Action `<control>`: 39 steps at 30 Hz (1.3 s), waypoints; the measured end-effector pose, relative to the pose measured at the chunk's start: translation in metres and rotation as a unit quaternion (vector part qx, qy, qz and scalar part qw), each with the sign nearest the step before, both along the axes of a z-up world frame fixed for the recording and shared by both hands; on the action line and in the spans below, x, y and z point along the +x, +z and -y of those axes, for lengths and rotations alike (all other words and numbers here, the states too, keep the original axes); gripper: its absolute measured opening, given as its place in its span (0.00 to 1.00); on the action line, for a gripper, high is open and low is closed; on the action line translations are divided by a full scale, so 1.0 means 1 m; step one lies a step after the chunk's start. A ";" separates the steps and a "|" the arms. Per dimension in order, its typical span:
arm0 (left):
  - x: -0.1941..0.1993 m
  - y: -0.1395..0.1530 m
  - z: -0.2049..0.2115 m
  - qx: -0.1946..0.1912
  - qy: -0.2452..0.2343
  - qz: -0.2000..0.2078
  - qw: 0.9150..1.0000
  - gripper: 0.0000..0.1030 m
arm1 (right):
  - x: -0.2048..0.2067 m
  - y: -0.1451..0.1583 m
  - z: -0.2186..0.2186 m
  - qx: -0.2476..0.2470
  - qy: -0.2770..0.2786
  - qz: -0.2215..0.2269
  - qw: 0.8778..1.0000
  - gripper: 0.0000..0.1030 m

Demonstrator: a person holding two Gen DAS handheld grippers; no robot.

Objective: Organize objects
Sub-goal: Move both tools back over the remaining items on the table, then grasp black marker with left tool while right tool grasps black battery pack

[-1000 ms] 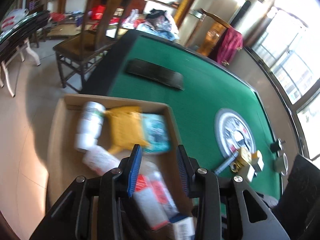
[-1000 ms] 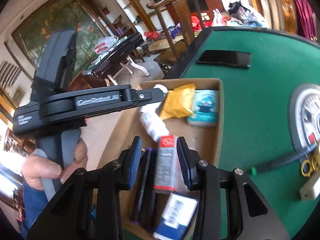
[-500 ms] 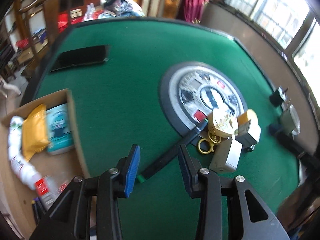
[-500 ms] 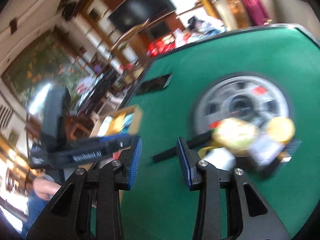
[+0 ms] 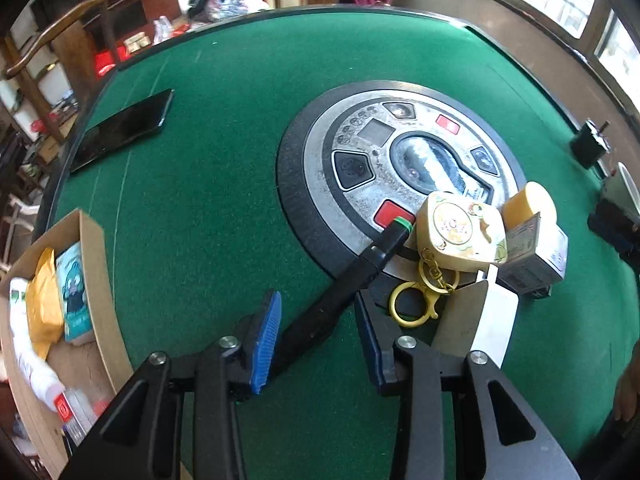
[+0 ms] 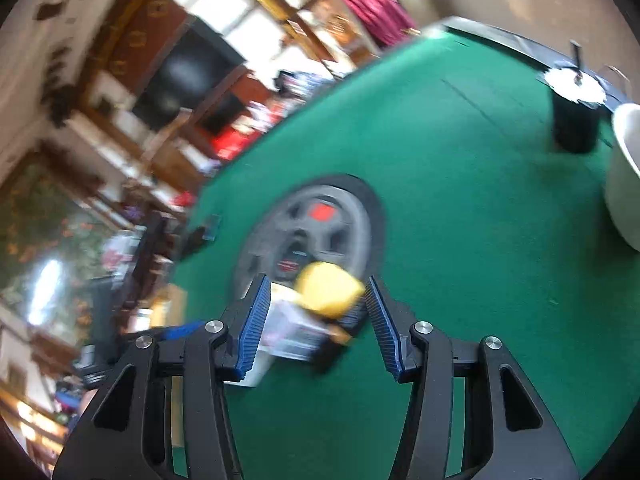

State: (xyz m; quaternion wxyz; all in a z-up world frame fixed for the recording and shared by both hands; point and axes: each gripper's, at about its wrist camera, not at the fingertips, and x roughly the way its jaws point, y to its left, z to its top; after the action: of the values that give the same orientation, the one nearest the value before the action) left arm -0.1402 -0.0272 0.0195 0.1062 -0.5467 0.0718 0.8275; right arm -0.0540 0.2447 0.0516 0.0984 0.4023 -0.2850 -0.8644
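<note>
My left gripper (image 5: 316, 340) points down at the green table, and its jaws are closing around a black stick with a green tip (image 5: 352, 276). The stick lies between the blue pads with gaps on both sides. Beside it lie a cream keychain case (image 5: 460, 236) with a yellow clasp ring (image 5: 412, 308), a yellow-topped box (image 5: 528, 216) and a white carton (image 5: 492, 320). My right gripper (image 6: 316, 320) is opening over the blurred yellow-topped box (image 6: 328, 288), which sits between its pads without being pressed.
A cardboard box (image 5: 96, 280) with several packets and bottles stands at the table's left edge. A black phone (image 5: 120, 128) lies at the far left. A round control panel (image 5: 360, 136) fills the table's middle. A black cylinder (image 6: 576, 120) and a white cup (image 6: 624, 184) stand at the right.
Both grippers swung away from the cardboard box to the pile beside the round panel. The left one lowered over the black stick. The right jaws stand wider, now around the yellow-topped box.
</note>
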 end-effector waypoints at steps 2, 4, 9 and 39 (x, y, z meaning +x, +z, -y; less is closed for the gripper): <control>0.006 0.001 -0.002 -0.004 0.018 -0.004 1.000 0.18 | -0.005 -0.010 -0.003 0.008 -0.011 0.031 0.999 0.48; 0.015 0.001 0.000 0.005 0.041 -0.003 0.999 0.16 | -0.009 -0.020 -0.006 0.013 -0.014 0.050 0.999 0.48; 0.039 -0.006 0.001 0.056 0.082 -0.002 0.995 0.14 | -0.014 -0.027 0.010 0.056 0.008 0.057 0.997 0.48; 0.054 -0.015 -0.009 0.029 0.055 -0.093 0.994 0.13 | -0.012 -0.043 0.038 0.258 0.018 0.031 0.965 0.16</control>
State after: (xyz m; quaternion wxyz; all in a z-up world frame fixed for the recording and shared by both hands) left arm -0.0859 -0.0184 0.0042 0.0690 -0.4673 0.0269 0.8810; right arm -0.0660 0.2070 0.0088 -0.0016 0.4454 -0.0478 -0.8940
